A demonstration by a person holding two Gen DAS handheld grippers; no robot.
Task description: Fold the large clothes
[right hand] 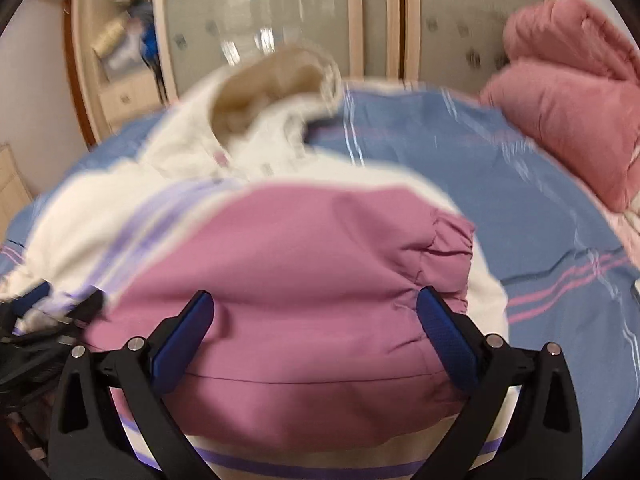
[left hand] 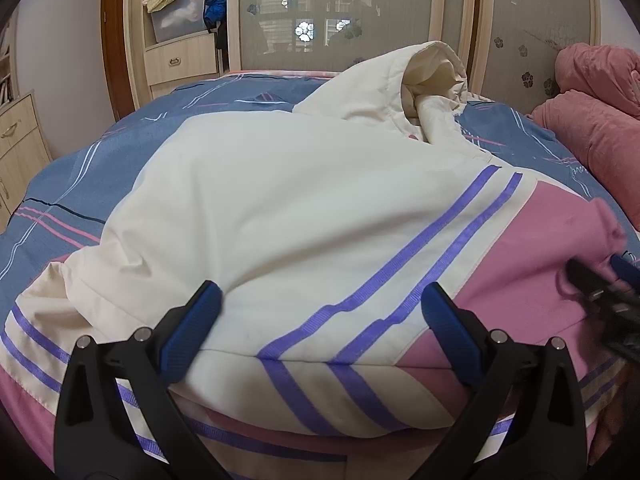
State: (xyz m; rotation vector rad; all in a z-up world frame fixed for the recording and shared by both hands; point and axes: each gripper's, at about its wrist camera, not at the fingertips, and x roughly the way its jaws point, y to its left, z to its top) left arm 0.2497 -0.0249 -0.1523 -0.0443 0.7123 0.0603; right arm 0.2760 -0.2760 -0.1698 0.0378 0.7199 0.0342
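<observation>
A large hooded jacket (left hand: 288, 200), cream with purple stripes and pink panels, lies partly folded on the bed, its hood (left hand: 424, 76) at the far end. My left gripper (left hand: 322, 308) is open, its blue pads either side of the folded near edge, holding nothing. My right gripper (right hand: 316, 316) is open over the pink sleeve (right hand: 304, 264) with its gathered cuff (right hand: 452, 240); that view is blurred. The right gripper also shows blurred at the right edge of the left wrist view (left hand: 600, 288). The left gripper shows at the left edge of the right wrist view (right hand: 48, 300).
The bed has a blue striped sheet (left hand: 80, 176). A pink quilt (left hand: 592, 92) is piled at the far right. A wardrobe with frosted doors (left hand: 352, 8) and open shelves (left hand: 180, 12) stands behind the bed. A wooden drawer unit (left hand: 20, 140) is at the left.
</observation>
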